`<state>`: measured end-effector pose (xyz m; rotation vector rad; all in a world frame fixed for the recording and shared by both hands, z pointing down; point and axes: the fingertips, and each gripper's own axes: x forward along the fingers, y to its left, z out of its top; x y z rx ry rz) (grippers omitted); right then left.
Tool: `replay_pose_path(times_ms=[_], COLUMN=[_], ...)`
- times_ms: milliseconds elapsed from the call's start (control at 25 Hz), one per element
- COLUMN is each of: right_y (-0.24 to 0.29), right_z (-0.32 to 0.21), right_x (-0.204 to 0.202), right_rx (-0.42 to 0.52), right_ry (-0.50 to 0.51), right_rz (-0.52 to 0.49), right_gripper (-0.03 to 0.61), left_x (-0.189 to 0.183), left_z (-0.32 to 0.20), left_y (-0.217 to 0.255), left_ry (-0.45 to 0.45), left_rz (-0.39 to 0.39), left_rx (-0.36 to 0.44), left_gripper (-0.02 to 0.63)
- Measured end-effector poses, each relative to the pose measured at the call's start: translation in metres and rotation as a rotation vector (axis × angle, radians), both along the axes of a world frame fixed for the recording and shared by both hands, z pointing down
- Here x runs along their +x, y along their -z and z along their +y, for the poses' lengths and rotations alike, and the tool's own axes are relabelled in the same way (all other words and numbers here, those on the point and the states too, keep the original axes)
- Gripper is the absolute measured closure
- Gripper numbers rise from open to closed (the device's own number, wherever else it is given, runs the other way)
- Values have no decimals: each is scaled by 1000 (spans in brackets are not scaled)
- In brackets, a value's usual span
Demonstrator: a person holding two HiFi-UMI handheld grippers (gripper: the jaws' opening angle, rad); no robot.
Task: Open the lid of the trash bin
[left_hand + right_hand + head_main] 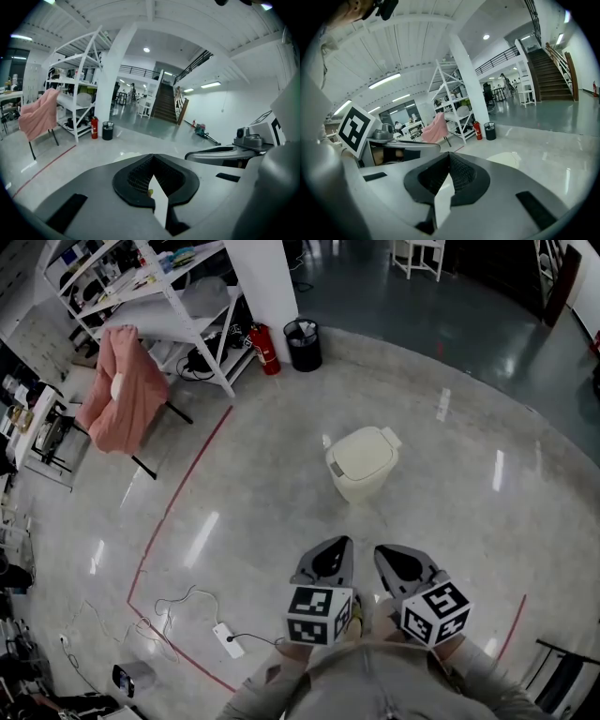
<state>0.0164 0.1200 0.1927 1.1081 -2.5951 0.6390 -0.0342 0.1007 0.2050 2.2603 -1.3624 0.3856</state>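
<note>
Left gripper (343, 545) and right gripper (382, 554) are side by side, low and close to the body. Jaws are together on both, and each gripper's own view shows nothing between them.

Scene, big to small:
- Polished concrete floor (450, 521), glossy.
- White shelving rack (178, 306) far left, with a chair draped in pink cloth (122, 390) beside it.
- Trash bin (363, 462): cream, lid down, alone on open floor straight ahead, well apart from both grippers.
- Black waste basket (303, 343) and fire extinguisher (264, 348) by the column. Not relevant.

Step in hand looks like the approach, with no contact yet. Suggestions:
- Walk in until the bin sits just below the jaws.
- Work out the lid mechanism before committing. A small tab (390, 438) sticks out at the far right corner, and it could be a hinge or a latch.
- If it's a lift lid, hook or pinch the front lip with one gripper and swing up about the hinge.
- The bin looks light and the floor slick, so it will probably slide. Brace the body with the other gripper.

Can't tell:
- Hinge side, or whether there's a pedal.
- In both gripper views the bin is mostly masked by the jaws, showing only a pale patch.
- The person is cut off at the bottom edge.
</note>
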Motion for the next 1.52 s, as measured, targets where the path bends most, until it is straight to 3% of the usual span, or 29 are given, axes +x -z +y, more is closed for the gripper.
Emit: replay_pose_path(times_ms=[280,600,880,1520], right_y=[-21,-59,-89,-173], right_z=[-24,-85,-154,-263], right_x=[0,-2,2,-11], right_rx=[-58,-46,-87,-142], right_ry=[2,91,111,128], right_rz=[-23,77,114,109], right_gripper=[581,580,580,580], left_x=[-6,-16,-23,-16], left_z=[-25,-88,-149,-250], left_y=[-33,-75,-108,-215], left_ry=[28,92,138,124], left_rz=[-2,9,4,-58], left_rx=[-56,-113,-165,-245], left_gripper=[609,609,609,609])
